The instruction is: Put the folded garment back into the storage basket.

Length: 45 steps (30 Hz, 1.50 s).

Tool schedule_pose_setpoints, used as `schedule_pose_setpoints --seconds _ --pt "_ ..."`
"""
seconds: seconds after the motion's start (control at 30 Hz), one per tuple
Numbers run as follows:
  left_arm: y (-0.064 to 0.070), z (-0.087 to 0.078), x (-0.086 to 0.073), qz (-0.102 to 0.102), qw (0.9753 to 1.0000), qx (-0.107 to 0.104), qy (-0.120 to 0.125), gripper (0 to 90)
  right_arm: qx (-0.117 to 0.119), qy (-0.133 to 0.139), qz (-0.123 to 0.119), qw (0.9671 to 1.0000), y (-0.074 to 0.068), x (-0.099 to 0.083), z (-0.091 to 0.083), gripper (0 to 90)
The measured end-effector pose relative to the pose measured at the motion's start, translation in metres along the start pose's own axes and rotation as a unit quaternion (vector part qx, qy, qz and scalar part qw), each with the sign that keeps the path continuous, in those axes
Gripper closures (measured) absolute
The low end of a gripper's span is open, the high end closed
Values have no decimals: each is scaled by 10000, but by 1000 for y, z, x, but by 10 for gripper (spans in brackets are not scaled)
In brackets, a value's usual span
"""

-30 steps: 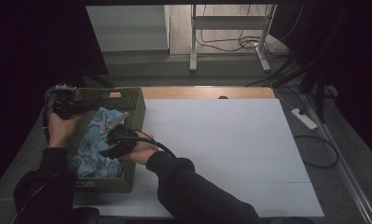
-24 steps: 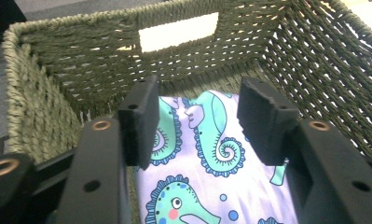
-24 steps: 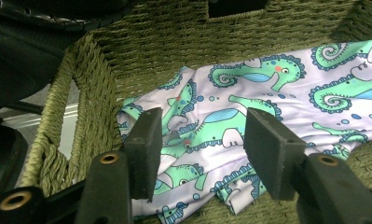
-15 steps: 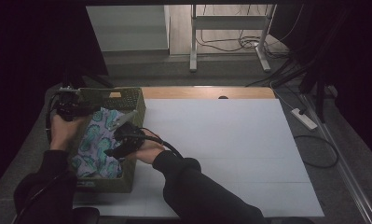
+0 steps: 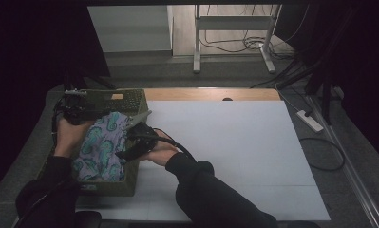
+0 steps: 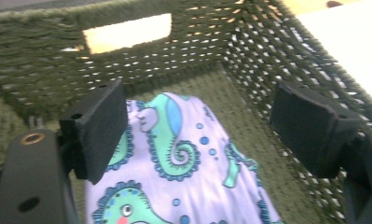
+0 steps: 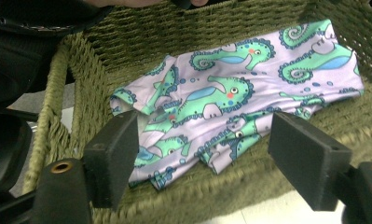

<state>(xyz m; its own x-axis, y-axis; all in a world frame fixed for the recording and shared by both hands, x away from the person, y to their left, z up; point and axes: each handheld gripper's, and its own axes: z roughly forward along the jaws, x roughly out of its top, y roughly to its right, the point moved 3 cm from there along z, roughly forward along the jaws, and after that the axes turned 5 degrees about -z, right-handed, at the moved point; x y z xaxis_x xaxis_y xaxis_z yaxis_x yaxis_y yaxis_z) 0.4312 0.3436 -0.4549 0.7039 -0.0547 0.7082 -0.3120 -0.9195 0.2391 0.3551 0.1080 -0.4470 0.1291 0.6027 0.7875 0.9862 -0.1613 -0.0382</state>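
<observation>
A lilac seahorse-print cloth [image 5: 101, 147] lies inside a green woven basket [image 5: 130, 97] at the left edge of the white table [image 5: 234, 152]. The left gripper [image 5: 75, 114] hangs over the basket's far end, jaws wide apart above the cloth. The right gripper [image 5: 130, 142] sits at the basket's right rim, jaws apart, holding nothing. To the right the tabletop is bare and open. Cables [image 5: 244, 45] lie on the dim floor beyond.

Lilac seahorse-print garment [image 7: 230, 100], crumpled, lying inside green woven basket [image 5: 130, 99]
</observation>
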Motion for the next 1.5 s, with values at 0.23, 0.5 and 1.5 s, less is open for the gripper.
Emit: schedule_pose_setpoints --seconds 0.23,0.5,1.5 --pt "9 -3 -3 21 10000 -36 -43 127 -32 -39 107 9999 6 -8 -14 163" --pt "15 -6 -8 -96 9998 -168 -55 58 -75 -74 294 9995 15 -20 -28 132" --pt "55 -20 -41 264 9980 -579 -21 0 -446 -298 426 9977 32 -69 -76 0"
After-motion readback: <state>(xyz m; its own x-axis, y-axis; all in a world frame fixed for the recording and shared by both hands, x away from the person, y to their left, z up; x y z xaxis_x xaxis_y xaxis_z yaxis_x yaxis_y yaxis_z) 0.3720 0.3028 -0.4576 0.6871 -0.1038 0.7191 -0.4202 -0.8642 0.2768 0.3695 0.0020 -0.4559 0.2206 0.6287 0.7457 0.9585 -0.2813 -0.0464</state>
